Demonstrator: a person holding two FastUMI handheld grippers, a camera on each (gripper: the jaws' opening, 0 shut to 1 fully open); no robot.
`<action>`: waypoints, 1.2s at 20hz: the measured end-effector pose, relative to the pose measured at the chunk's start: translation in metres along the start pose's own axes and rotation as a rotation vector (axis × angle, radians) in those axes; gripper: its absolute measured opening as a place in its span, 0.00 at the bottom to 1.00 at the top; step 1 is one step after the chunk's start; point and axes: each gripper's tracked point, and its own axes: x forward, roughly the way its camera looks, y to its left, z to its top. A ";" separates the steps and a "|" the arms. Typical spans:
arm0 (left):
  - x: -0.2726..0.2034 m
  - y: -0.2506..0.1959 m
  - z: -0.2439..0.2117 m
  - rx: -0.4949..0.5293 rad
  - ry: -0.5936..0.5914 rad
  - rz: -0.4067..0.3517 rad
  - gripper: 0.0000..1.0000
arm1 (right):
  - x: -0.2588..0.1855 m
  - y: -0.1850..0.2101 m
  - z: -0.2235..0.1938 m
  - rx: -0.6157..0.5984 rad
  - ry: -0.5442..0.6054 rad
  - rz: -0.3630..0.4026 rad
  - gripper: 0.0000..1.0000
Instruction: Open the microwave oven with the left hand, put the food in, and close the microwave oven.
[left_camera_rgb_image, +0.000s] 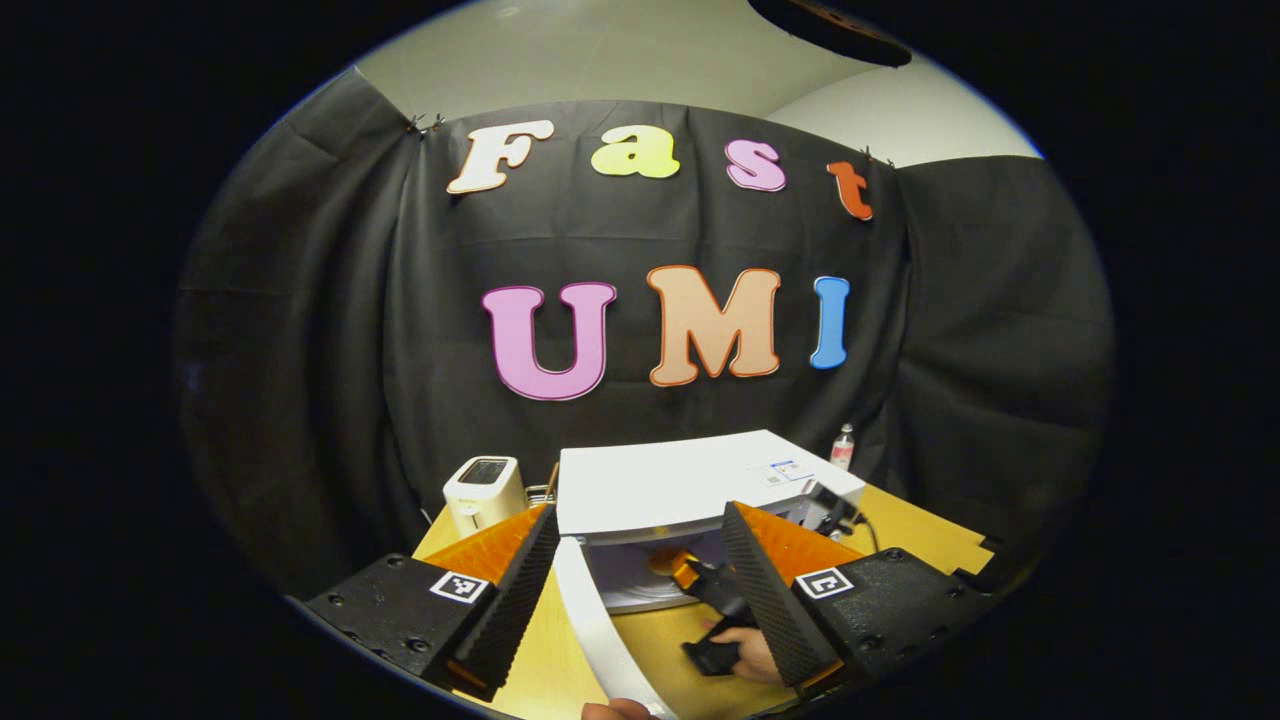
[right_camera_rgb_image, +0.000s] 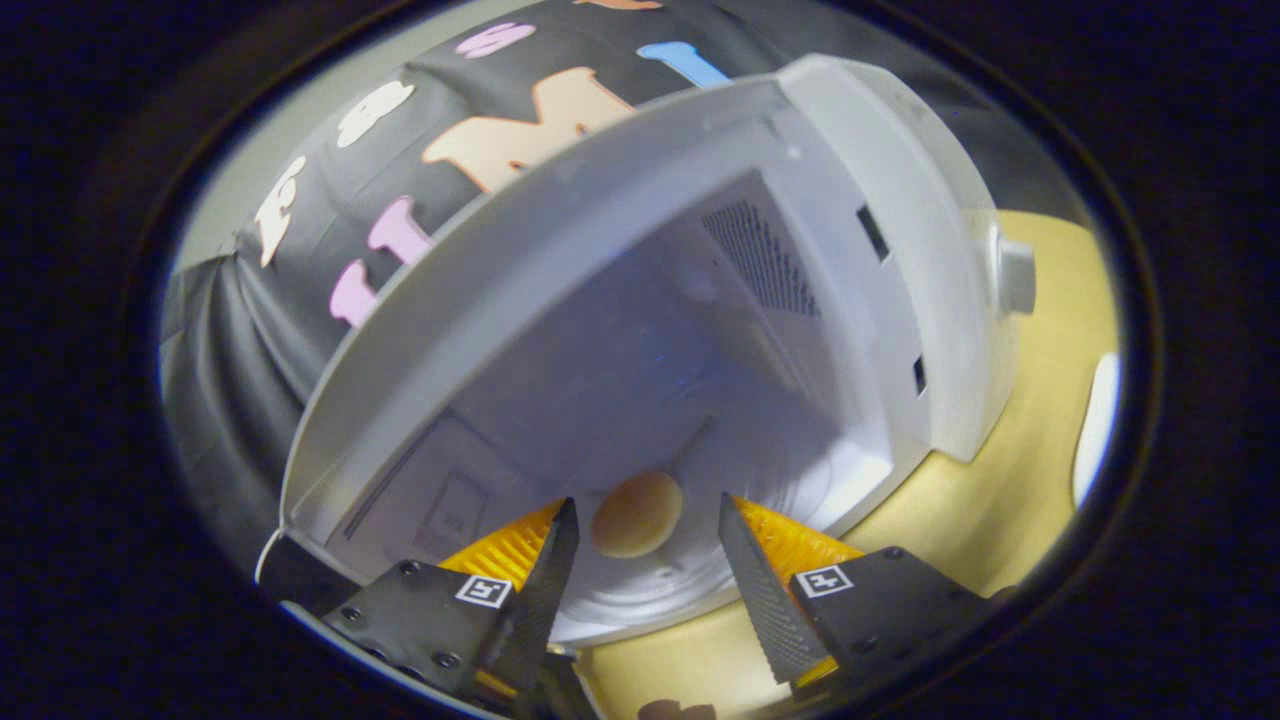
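The left gripper (left_camera_rgb_image: 640, 585) has its two ribbed fingers spread wide with nothing between the pads. Past them the white microwave oven (left_camera_rgb_image: 690, 480) stands on the yellow table (left_camera_rgb_image: 920, 525), and its door (left_camera_rgb_image: 600, 630) swings out toward the near side, running between the fingers and cut off at the bottom edge. In the mouth of the cavity the right gripper (left_camera_rgb_image: 700, 580) reaches in, held by a hand (left_camera_rgb_image: 750, 655) low at the right.

In the right gripper view, the right gripper (right_camera_rgb_image: 645, 560) is also spread apart, and the food (right_camera_rgb_image: 637, 514) (a round, pale tan piece, perhaps a bun) lies just beyond the fingertips on the white turntable plate (right_camera_rgb_image: 640, 600) inside the cavity, touching neither finger as far as can be seen. A perforated vent (right_camera_rgb_image: 765, 260) marks the inner right wall, and a knob (right_camera_rgb_image: 1015, 275) sticks out of the oven's front at the far right.

Left of the oven stands a cream toaster (left_camera_rgb_image: 485, 490); behind the oven's far right corner is a small bottle (left_camera_rgb_image: 843, 447), its label too small to read. A sticker (left_camera_rgb_image: 785, 472) on the oven's top is likewise illegible.
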 end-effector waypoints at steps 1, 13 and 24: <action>-0.003 0.007 -0.007 0.006 0.010 0.022 0.95 | -0.013 -0.004 0.002 -0.053 0.018 0.021 0.87; -0.090 0.081 -0.063 0.025 0.116 0.347 0.96 | -0.169 -0.065 0.198 -0.477 -0.197 0.035 0.81; -0.139 0.100 -0.165 -0.123 0.319 0.469 0.00 | -0.232 -0.032 0.303 -0.595 -0.425 0.086 0.82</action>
